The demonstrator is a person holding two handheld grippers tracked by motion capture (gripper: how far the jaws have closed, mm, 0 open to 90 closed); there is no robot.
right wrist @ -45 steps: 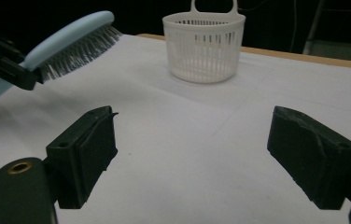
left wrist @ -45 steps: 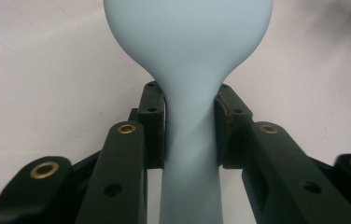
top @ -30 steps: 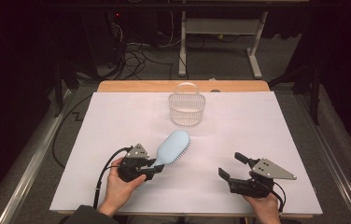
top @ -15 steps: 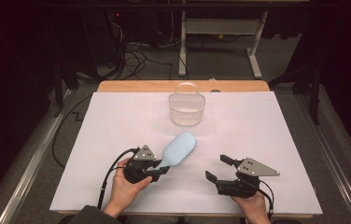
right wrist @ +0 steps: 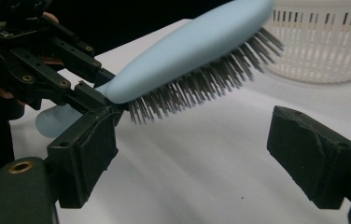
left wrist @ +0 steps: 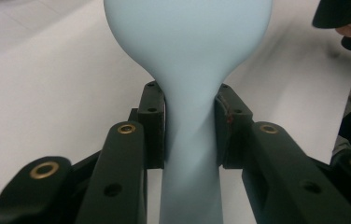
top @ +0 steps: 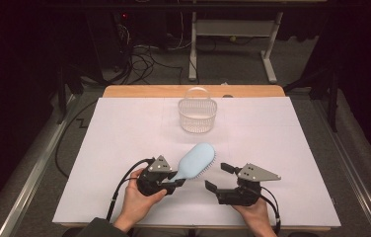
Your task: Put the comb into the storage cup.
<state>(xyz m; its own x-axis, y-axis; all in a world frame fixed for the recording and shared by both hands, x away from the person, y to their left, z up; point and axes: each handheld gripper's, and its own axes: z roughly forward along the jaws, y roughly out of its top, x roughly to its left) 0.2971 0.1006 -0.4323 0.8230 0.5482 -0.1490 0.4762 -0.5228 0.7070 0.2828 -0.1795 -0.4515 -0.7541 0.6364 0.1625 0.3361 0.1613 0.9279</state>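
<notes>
A light blue hairbrush (top: 196, 160) is held off the white table cover, bristles turned down and to the right. My left gripper (top: 172, 179) is shut on its narrow handle (left wrist: 192, 135), one pad pressed against each side. In the right gripper view the brush (right wrist: 187, 51) slants up to the right from the left gripper (right wrist: 85, 88). My right gripper (top: 219, 177) sits just right of the brush head, pointing left at it. Its jaws have just been opening and stand wide, with nothing between its pads (right wrist: 82, 154).
A clear ribbed plastic basket (top: 197, 114) with a handle stands at the back middle of the table, also in the right gripper view (right wrist: 323, 46). The white cover (top: 124, 133) overlays a wooden tabletop. Beyond are a dark floor, cables and a desk frame.
The right gripper has moved left toward the brush head and its jaws have spread slightly. The left gripper and brush have shifted a little to the right.
</notes>
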